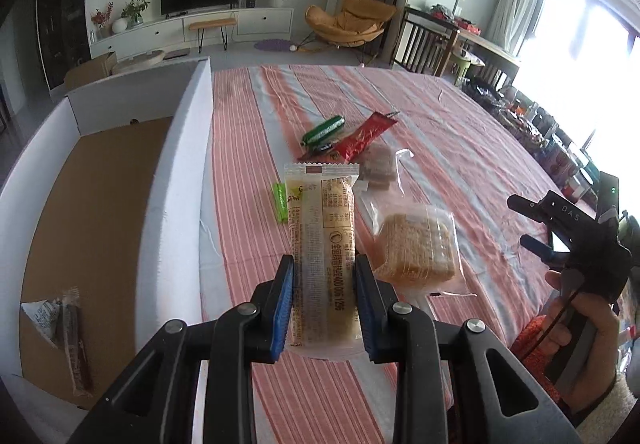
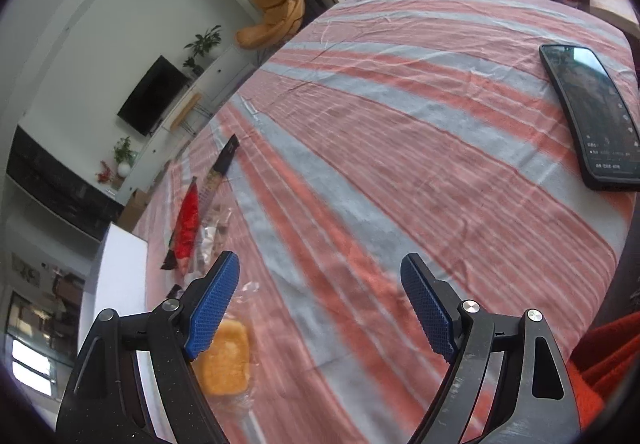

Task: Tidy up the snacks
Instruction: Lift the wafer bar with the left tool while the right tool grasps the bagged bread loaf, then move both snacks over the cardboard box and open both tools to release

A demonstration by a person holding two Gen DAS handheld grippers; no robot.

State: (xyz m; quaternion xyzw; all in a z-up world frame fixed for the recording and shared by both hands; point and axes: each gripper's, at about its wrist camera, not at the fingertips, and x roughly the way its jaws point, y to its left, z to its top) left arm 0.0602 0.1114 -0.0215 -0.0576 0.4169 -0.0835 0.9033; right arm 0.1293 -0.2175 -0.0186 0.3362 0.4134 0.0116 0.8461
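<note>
From the left wrist, the left hand-held gripper is clamped on a long clear-wrapped beige snack bar, lifted over the striped worktop; next it must swing left into the white cardboard box (two snacks inside). From the right wrist, the right hand-held gripper stands apart, empty, beside a clear-wrapped golden cake.

Right tongs gaping over striped pink-grey worktop cloth; black phone far right, wrapped orange cake lower left.
</note>
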